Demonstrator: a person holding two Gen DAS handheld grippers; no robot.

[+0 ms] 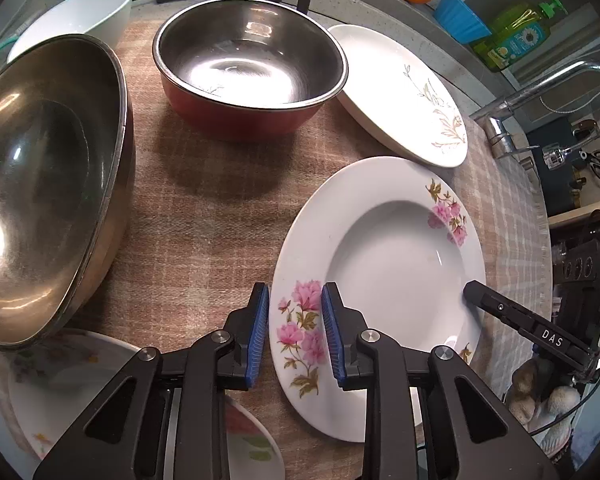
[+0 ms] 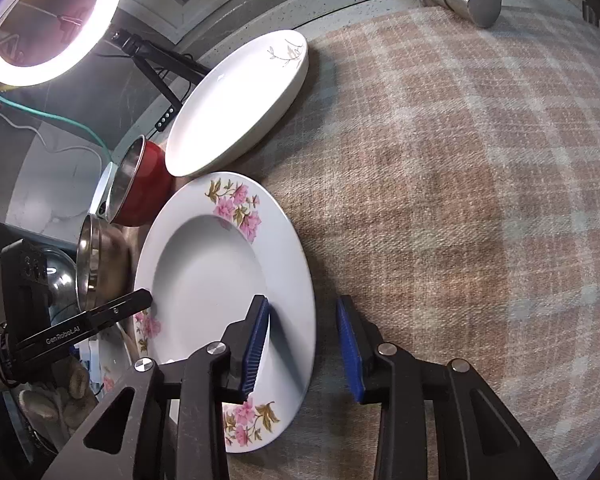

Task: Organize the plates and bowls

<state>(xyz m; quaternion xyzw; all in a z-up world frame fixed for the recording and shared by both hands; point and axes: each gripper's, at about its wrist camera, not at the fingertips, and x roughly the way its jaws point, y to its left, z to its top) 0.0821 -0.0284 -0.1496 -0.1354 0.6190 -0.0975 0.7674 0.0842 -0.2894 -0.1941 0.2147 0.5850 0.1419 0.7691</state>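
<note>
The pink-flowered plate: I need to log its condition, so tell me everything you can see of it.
The pink-flowered plate is white, glossy, ceramic-looking, with a wide rim bearing pink flower sprays with green leaves and a deep, empty well. It lies flat on the checked cloth. The left gripper and right gripper each straddle its rim, jaws open.

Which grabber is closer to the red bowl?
Left. The left gripper sits at the pink-flower plate's near rim, facing the red bowl. The right gripper straddles that plate's opposite rim, farther away.
</note>
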